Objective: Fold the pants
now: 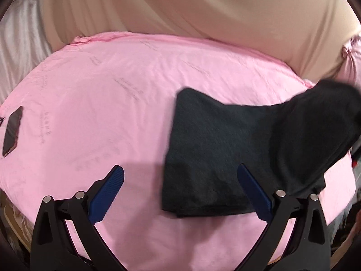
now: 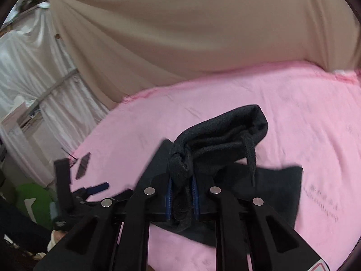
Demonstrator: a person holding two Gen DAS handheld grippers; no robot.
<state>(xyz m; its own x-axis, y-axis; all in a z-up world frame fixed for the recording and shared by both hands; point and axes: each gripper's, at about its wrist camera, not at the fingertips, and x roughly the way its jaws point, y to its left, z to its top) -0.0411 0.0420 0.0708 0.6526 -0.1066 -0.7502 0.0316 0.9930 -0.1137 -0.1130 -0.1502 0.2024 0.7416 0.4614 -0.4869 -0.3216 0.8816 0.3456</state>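
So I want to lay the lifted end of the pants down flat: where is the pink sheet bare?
Bare pink sheet runs from the dark folded pants to the dark flat phone at its edge, and behind the pants up to the beige curtain. Crowded: the side where the right gripper pinches the raised black cloth.

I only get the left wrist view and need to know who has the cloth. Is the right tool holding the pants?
Observer: Yes, the right tool is shut on a bunched fold of the black pants.
Operator: Is all the cloth lifted?
Observer: No, the lower layer lies flat on the pink sheet.
Operator: Anything hanging loose?
Observer: A drawstring dangles from the raised part.
Operator: Can you see my left tool?
Observer: Yes, it is open beside the phone.
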